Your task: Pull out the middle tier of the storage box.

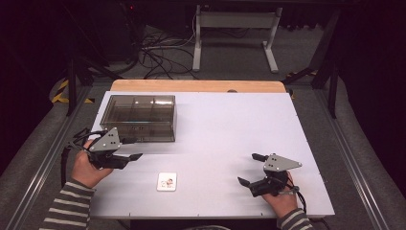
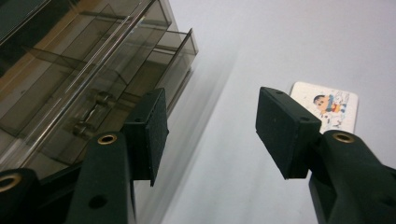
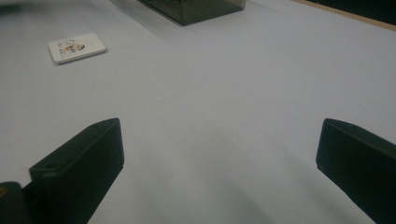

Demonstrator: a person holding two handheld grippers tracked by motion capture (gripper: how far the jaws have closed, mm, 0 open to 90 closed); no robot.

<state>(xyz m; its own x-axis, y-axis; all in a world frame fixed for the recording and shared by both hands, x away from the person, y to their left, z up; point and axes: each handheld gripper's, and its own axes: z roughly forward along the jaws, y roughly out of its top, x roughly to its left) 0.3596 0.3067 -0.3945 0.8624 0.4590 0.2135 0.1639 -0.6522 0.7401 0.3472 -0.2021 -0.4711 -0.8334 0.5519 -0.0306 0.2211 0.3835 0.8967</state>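
Here, card (image 1: 166, 181) on open table (image 1: 230, 129), well apart from box (image 1: 139, 117).

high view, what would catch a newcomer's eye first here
The smoky see-through box with inner dividers stands out at the far left of the white table. Next comes the small picture card lying flat near the front edge. An open, empty hand-held gripper flanks it on each side, the left hand-held gripper by the box and the right hand-held gripper opposite.
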